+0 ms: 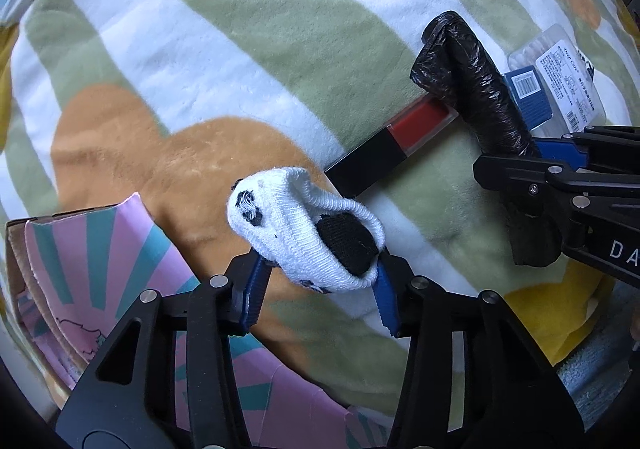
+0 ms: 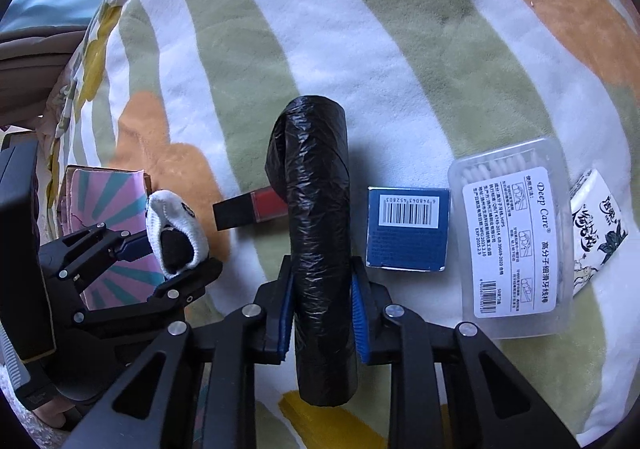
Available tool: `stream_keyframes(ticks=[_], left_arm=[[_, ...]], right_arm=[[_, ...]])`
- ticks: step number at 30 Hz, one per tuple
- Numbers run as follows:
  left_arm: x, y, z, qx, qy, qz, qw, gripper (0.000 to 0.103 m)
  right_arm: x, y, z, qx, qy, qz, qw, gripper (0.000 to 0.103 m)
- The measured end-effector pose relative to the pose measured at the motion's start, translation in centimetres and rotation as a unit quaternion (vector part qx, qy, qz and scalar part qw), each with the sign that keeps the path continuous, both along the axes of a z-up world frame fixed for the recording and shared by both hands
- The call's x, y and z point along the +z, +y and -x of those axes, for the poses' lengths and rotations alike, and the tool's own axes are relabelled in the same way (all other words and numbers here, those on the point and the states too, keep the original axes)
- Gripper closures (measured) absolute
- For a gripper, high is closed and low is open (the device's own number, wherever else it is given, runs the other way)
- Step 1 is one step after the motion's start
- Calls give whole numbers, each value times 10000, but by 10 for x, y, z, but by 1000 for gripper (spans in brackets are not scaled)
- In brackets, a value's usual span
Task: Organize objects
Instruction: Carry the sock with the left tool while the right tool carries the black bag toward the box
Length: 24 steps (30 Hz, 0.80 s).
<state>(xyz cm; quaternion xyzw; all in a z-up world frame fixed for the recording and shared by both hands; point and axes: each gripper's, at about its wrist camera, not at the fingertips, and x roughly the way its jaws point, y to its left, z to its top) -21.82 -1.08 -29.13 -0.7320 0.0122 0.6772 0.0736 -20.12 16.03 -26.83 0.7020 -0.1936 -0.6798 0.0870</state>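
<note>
Now the left gripper (image 1: 316,281) is clenched on a rolled white sock (image 1: 304,233) with black patches, its blue pads pressing the roll from both sides, above a striped fleece blanket (image 1: 224,29). Just left of it, at the near edge, sits a pink-and-teal box (image 1: 100,249). The right gripper (image 2: 322,313) grasps a black roll of plastic bags (image 2: 316,209), pads tight against its sides, the roll pointing far. Under the roll's far end, to the left, a red-and-black tube (image 2: 250,211) lies on the blanket. Right of the roll lies a blue carton (image 2: 408,233), then a clear floss-pick case (image 2: 516,237), then a white packet (image 2: 596,225) touching the case's right edge.
</note>
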Motion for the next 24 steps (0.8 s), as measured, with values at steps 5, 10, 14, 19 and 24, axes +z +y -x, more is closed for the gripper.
stream_keyframes(ticks=[5,10,14,19,24], left_arm=[[22,-11,-4,312,222,-86,9992,61],[53,-26,-13,789,505,-182,9954,61],[84,-34,-32,1281,806,-262,9881,61],[116,0,-66,1906,1251,-313,9732,61],[149,5,-92,2529,1785,-344,9503,61]], right_arm=[[22,3,-4,102,203,-44,9997,80],[55,-6,-10,268,487,-156,9983,80],[85,-12,-13,413,725,-267,9962,80],[119,-20,-22,702,1057,-540,9904,80],[156,-20,-36,924,1387,-798,9828,80]])
